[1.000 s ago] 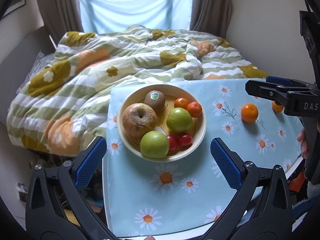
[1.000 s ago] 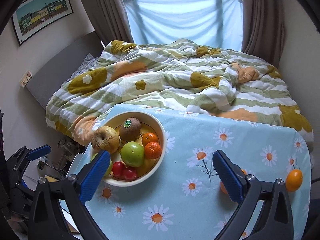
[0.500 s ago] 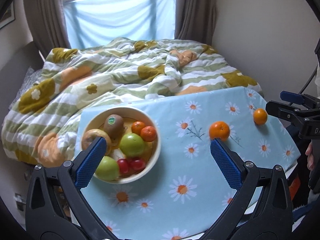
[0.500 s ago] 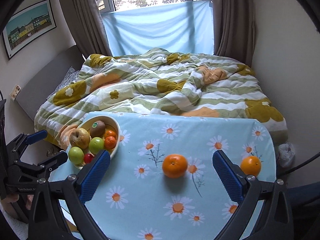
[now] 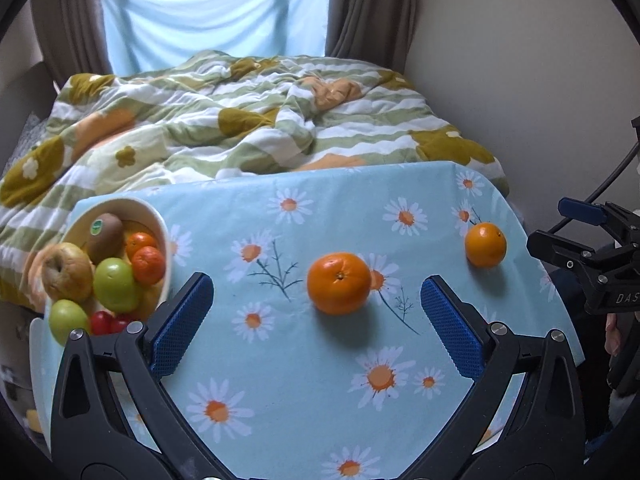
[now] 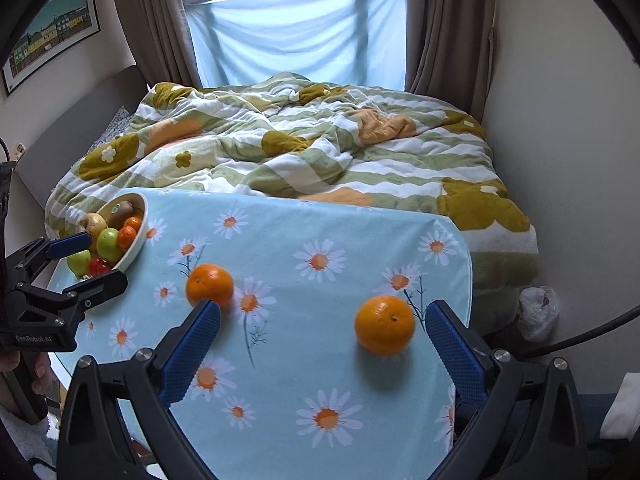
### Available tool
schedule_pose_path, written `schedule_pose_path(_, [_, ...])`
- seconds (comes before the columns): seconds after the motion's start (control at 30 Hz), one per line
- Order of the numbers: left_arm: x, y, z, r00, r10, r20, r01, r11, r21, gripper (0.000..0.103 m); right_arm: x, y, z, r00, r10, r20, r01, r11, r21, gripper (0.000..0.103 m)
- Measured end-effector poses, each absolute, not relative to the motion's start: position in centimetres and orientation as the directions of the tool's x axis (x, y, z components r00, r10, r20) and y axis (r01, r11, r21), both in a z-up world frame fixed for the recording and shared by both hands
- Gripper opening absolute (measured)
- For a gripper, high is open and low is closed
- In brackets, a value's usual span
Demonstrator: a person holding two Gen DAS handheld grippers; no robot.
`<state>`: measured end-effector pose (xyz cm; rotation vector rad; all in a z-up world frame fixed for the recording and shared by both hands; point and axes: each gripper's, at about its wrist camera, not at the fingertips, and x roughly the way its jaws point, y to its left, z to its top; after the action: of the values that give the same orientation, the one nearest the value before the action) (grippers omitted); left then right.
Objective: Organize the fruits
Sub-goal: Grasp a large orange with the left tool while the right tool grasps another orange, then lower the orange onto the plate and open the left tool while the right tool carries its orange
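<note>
Since half a second ago both views have swung toward the right end of the desk (image 5: 304, 360): in the left wrist view the bowl (image 5: 162, 232) has slid from centre-left out to 9 o'clock, and the near orange (image 5: 339, 283) now sits almost at centre, between the blue pads; in the right wrist view the bowl (image 6: 140, 224) has shrunk toward 9 o'clock, and the far orange (image 6: 385, 325), earlier out at 3 o'clock, now lies just inside the right pad. The left gripper (image 5: 316, 324) is spread wide with nothing between its fingers, and the right gripper (image 6: 322, 344) is likewise wide apart and empty. Both oranges rest loose on the daisy-print cloth, well apart from each other and from the bowl. They are round, bright and glossy, each showing a small stem dimple. The bowl, cream-coloured, stands at the left end of the desk, holding a kiwi (image 5: 105, 232) with a green sticker, a browned apple (image 5: 66, 270), two green apples, two small mandarins (image 5: 149, 264) and red fruit at its near edge. A striped quilt (image 5: 240, 120) covers the bed beyond.
</note>
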<state>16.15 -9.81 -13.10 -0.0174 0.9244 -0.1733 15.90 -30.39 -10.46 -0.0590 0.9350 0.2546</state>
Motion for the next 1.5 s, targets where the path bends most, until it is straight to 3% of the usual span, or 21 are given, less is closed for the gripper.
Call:
schedule_pose_path(0.33, [18.8, -12.6, -18.4, 0.544, -0.116, -0.831, 0.092, 0.993, -0.079, 0.103, 17.9, -34.0, -15.4, 0.518, 0.147, -0.843, -0.212, 0.976, 0.040, 0.102])
schedule_pose_path(0.5, [19.8, -13.0, -21.0, 0.510, -0.085, -0.856, 0.072, 0.996, -0.056, 0.082, 18.6, -34.5, -16.9, 0.500, 0.161, -0.851, -0.239, 0.970, 0.043, 0.102])
schedule_pose_path(0.6, [20.1, -13.1, -21.9, 0.508, -0.081, -0.857, 0.062, 0.996, -0.057, 0.080, 18.9, -34.6, -17.6, 0.488, 0.174, -0.855, -0.258, 0.965, 0.048, 0.102])
schedule_pose_path(0.67, [20.2, -13.3, -22.3, 0.503, -0.083, -0.860, 0.064, 0.996, -0.059, 0.067, 19.1, -34.7, -17.9, 0.484, 0.182, -0.856, -0.268, 0.962, 0.053, 0.102])
schedule_pose_path(0.73, [20.2, -13.5, -22.3, 0.514, -0.074, -0.855, 0.064, 0.997, -0.047, 0.067, 19.4, -34.7, -18.1, 0.480, 0.190, -0.857, -0.275, 0.960, 0.059, 0.101])
schedule_pose_path(1.5, [17.3, -12.9, -22.1, 0.494, -0.052, -0.868, 0.033, 0.999, -0.041, 0.065, 21.1, -33.1, -21.2, 0.402, 0.194, -0.895, -0.360, 0.932, 0.040, 0.057])
